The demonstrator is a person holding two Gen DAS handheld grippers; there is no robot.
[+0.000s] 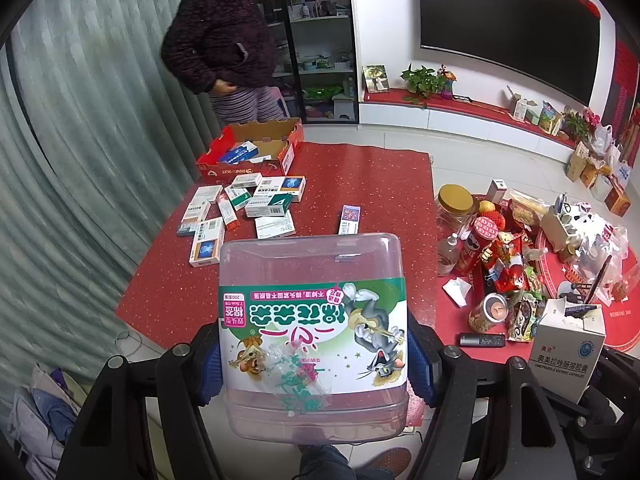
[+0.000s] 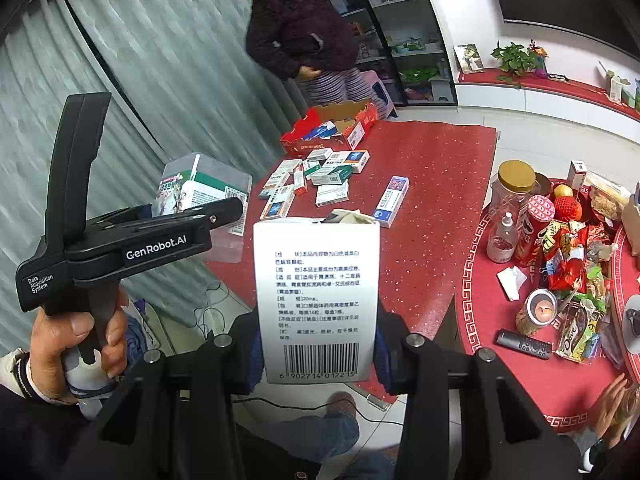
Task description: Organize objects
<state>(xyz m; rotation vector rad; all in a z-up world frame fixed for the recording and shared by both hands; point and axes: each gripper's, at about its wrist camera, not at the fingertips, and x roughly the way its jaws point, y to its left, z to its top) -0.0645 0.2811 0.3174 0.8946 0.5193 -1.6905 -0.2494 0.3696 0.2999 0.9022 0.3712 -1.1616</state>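
Observation:
My left gripper is shut on a clear plastic cotton-swab box with a green cartoon label, held above the near edge of the red table. The same box and the left gripper show in the right wrist view. My right gripper is shut on a white medicine box with a barcode, open at the top; it also shows in the left wrist view. Several medicine boxes lie scattered on the table before a red cardboard tray.
A second red table to the right holds a jar, a Pringles can, snacks, a candle tin and a remote. A woman stands behind the tray. Curtains hang on the left.

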